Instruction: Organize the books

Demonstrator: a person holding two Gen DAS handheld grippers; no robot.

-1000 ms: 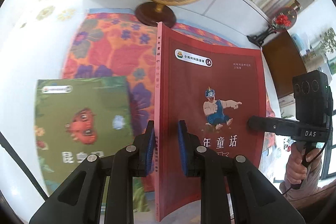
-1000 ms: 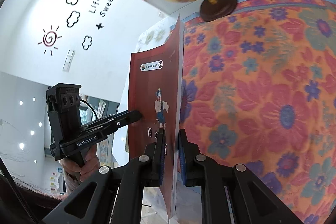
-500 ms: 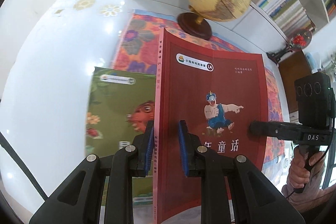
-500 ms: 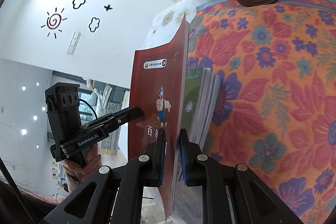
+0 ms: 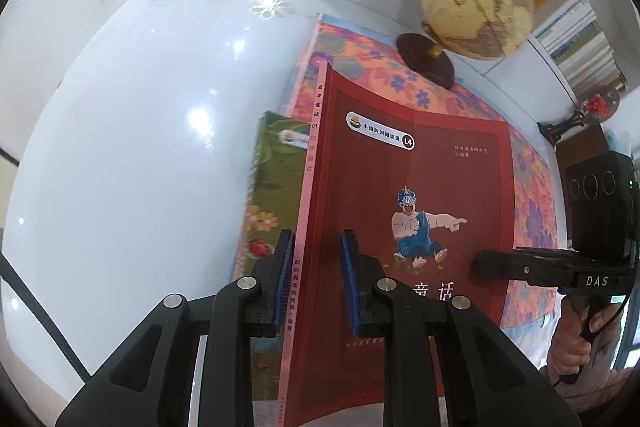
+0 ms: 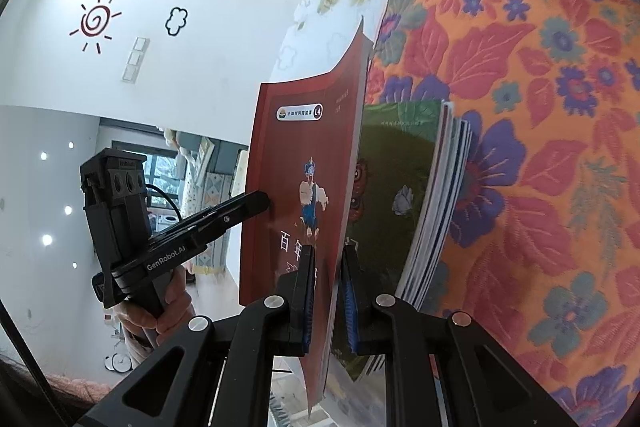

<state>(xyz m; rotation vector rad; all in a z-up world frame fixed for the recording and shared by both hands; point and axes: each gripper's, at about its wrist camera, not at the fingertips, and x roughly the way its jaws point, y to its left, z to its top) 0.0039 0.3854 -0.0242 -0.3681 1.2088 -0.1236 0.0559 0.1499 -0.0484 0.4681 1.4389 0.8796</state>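
Table [image 5: 132,155], white and glossy, carries a floral cloth [image 6: 540,155] in orange, red and purple. Globe [image 5: 476,7] on a dark wooden base stands at the cloth's far edge. Stack of thin books [image 6: 432,211], green-covered on top, lies flat at the cloth's edge, partly on the bare table. Red book [image 5: 408,219] with a cartoon figure on the cover is held up over the stack, cover bowed. Left gripper [image 5: 316,279] is clamped on the spine edge, blue pads pressing both sides. Right gripper [image 6: 329,293] is clenched on the opposite, open edge of the same book. Each gripper's handle is held in a person's hand [image 5: 576,339].
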